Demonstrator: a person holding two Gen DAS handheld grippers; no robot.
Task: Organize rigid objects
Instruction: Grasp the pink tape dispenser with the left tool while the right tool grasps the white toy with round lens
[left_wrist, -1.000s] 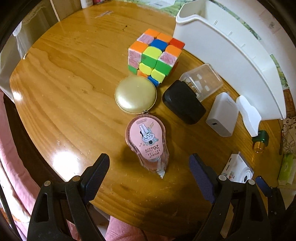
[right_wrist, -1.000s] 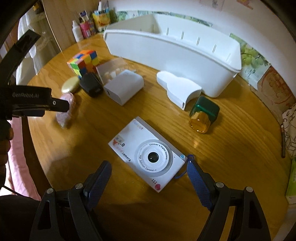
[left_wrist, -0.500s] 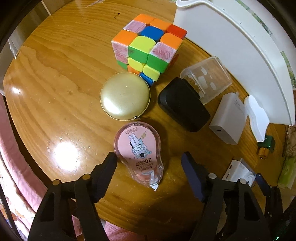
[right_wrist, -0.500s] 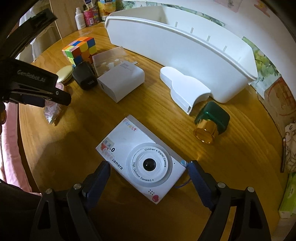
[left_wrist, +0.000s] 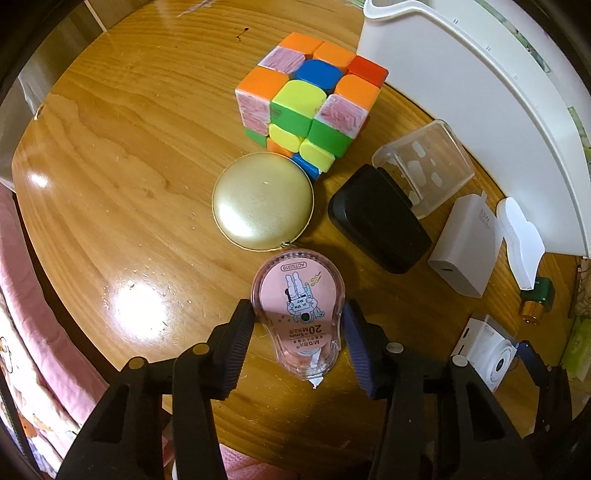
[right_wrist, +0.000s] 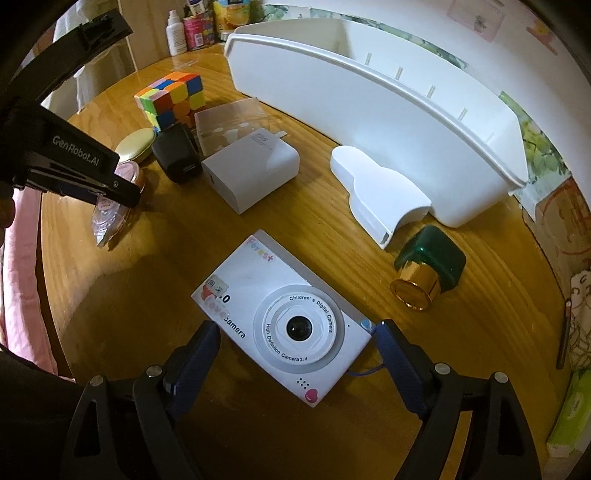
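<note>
Left wrist view: left gripper (left_wrist: 298, 325), ribbed jaws pinching the glossy pink teardrop correction-tape dispenser (left_wrist: 298, 309) just below the domed gold tin (left_wrist: 263, 201). Right wrist view alone shows the right gripper (right_wrist: 298, 360), jaws wide, straddling a smooth white children's camera (right_wrist: 282, 322) on the wooden tabletop (right_wrist: 480, 332).

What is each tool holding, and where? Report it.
Left tool: pads flank the pink correction-tape dispenser at its sides; grip unconfirmed. Right tool: open around the white children's camera, holding nothing.

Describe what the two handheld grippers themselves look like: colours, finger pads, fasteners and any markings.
Both are black plastic frames with silver screws. The left gripper and right gripper carry dark blue ribbed pads on their fingers. From the right wrist view, the left one's side reads "GenRobot.AI" in white. No cables show.
</note>
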